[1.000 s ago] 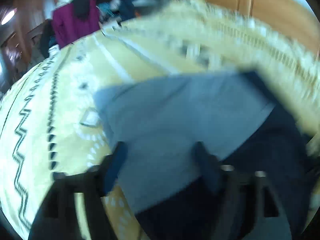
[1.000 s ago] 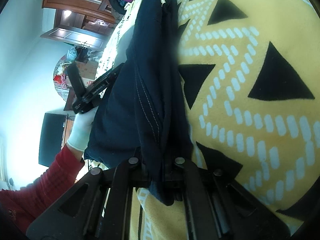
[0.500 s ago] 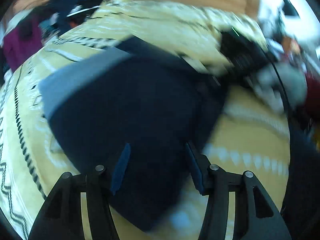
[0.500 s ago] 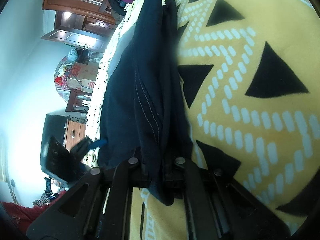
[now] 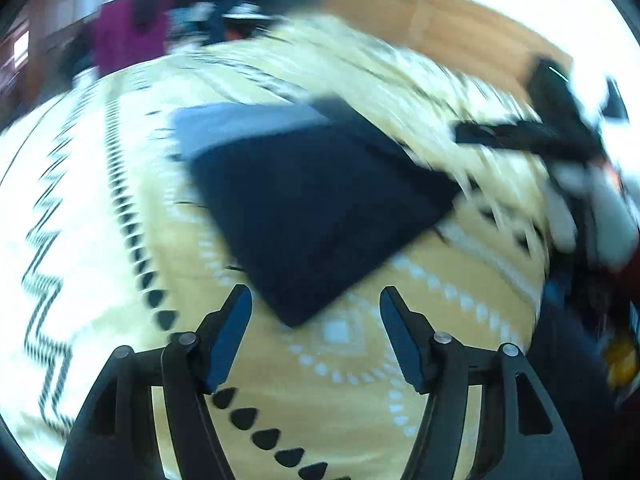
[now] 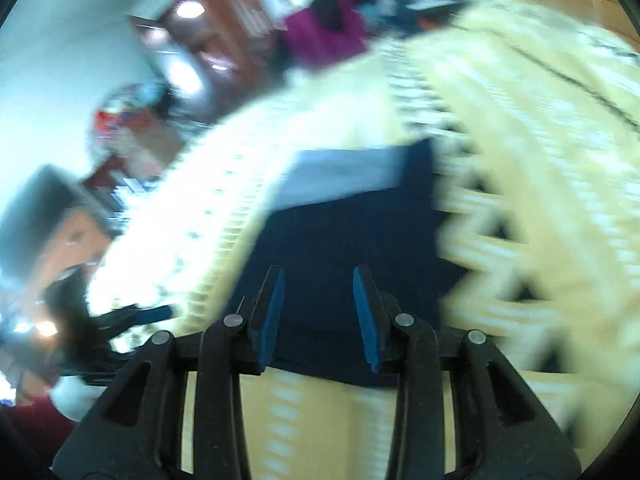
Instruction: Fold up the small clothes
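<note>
Yellow patterned blanket (image 5: 100, 208) covers the work surface; wooden furniture and a heap of clothes blur at the far edge.

Left wrist view: left gripper (image 5: 316, 336) hangs with jaws spread wide, nothing between them. The dark navy garment (image 5: 320, 208) lies folded flat just ahead, grey inner layer showing at its far end — it looks set down after a fold. Bare blanket lies left and near; the right gripper (image 5: 532, 136) is off to the right.

Right wrist view: right gripper (image 6: 318, 316) parted and empty above the garment's near edge (image 6: 344, 248). Open blanket lies right — room for a next fold.
</note>
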A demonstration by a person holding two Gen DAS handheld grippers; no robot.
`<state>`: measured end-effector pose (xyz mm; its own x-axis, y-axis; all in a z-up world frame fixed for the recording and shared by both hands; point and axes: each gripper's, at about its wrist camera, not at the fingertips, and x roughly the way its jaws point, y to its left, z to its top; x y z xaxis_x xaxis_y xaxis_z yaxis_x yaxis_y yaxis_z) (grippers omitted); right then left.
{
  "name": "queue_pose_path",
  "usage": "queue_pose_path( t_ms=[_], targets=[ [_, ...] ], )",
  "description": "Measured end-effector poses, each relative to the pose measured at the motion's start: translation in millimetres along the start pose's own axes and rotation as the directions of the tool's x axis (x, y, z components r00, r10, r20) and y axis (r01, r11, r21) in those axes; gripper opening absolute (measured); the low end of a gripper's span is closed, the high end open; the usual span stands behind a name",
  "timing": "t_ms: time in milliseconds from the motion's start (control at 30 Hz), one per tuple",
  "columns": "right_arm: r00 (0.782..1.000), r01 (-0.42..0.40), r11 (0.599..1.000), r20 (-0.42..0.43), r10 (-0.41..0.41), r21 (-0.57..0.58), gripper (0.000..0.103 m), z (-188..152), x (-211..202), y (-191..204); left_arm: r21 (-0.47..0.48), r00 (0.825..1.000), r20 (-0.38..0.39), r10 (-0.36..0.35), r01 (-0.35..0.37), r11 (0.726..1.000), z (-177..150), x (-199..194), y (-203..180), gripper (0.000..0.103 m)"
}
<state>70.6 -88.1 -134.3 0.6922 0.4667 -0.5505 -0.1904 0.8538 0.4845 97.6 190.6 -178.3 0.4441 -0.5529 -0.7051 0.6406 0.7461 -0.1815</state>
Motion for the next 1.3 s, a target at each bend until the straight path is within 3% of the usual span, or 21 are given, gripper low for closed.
queue_pose_path(
  t_ms=[33,100,167,267,333,467,533,567,667,700,733,800,833,867,900,933,1000,1133,1233,1300],
  targets=[
    [0.999,-0.026,1.000,-0.023,0.026,-0.012,0.018,-5,20,14,-0.034,1.000,0.022,0.013,-0.012,0.999,7,1,7,0.068],
    [0.996,-0.033,0.999,-0.083,0.032,-0.009,0.000,-15,57,27,-0.075,0.998,0.067,0.007,-0.002,0.997,19,4,7,0.066],
    [0.990,-0.004,1.000,-0.140,0.005,0.002,0.003,-27,84,28,-0.094,0.995,0.099,-0.024,0.033,0.995,30,11,1,0.065],
    [0.980,0.047,0.999,-0.197,-0.042,0.021,0.000,-43,97,13,-0.082,0.999,0.034,-0.007,0.010,0.997,31,42,-4,0.063],
    [0.977,0.067,0.997,-0.206,-0.061,0.023,0.000,-47,91,4,-0.077,0.998,-0.057,-0.010,0.006,0.997,20,71,-6,0.062],
    [0.981,0.039,0.999,-0.192,-0.031,0.038,0.000,-50,64,-30,-0.002,0.998,-0.064,0.018,-0.018,1.000,13,78,-16,0.069],
    [0.982,0.096,0.995,-0.168,-0.089,0.035,0.000,-48,49,-48,0.010,0.997,-0.076,0.031,-0.030,1.000,8,75,-12,0.071],
    [0.981,0.127,0.991,-0.157,-0.118,0.051,0.005,-46,42,-59,-0.002,0.996,-0.080,0.031,-0.032,0.999,4,72,-6,0.074],
    [0.981,0.146,0.973,-0.155,-0.118,0.181,0.000,-47,19,-105,-0.122,0.994,-0.111,0.002,-0.015,0.992,-11,64,23,0.070],
    [0.978,0.161,0.973,-0.157,-0.136,0.163,0.000,-46,14,-105,-0.145,0.995,-0.098,0.002,-0.016,0.989,-15,57,27,0.070],
    [0.973,0.186,0.975,-0.158,-0.167,0.121,0.003,-43,9,-96,-0.162,0.996,-0.092,0.014,-0.029,0.986,-16,50,30,0.070],
    [0.970,0.190,0.982,-0.155,-0.186,0.011,0.028,-41,-1,-66,-0.162,0.994,-0.099,0.044,-0.059,0.985,-18,42,31,0.071],
    [0.972,0.179,0.983,-0.147,-0.183,-0.037,0.049,-42,-7,-50,-0.159,0.993,-0.102,0.054,-0.070,0.985,-17,37,29,0.071],
    [0.972,0.174,0.979,-0.139,-0.188,-0.109,0.059,-46,-12,-27,-0.151,0.991,-0.106,0.076,-0.092,0.984,-17,30,26,0.071],
    [0.971,0.173,0.972,-0.138,-0.196,-0.160,0.076,-52,-15,-12,-0.146,0.989,-0.109,0.102,-0.117,0.982,-16,24,25,0.072],
    [0.968,0.180,0.962,-0.135,-0.210,-0.206,0.084,-58,-16,4,-0.151,0.984,-0.115,0.133,-0.150,0.977,-15,18,24,0.075],
    [0.961,0.195,0.945,-0.144,-0.238,-0.262,0.088,-77,-12,27,-0.186,0.970,-0.142,0.200,-0.224,0.957,-19,4,25,0.078],
    [0.937,0.225,0.940,-0.206,-0.281,-0.258,0.088,-98,16,43,-0.244,0.940,-0.209,0.271,-0.318,0.916,-39,-11,36,0.083],
    [0.902,0.274,0.919,-0.256,-0.348,-0.282,0.088,-107,39,41,-0.277,0.917,-0.275,0.289,-0.364,0.890,-60,-8,51,0.083],
    [0.882,0.293,0.915,-0.292,-0.371,-0.278,0.089,-116,47,31,-0.294,0.918,-0.279,0.280,-0.360,0.885,-70,-5,56,0.084]
  ],
)
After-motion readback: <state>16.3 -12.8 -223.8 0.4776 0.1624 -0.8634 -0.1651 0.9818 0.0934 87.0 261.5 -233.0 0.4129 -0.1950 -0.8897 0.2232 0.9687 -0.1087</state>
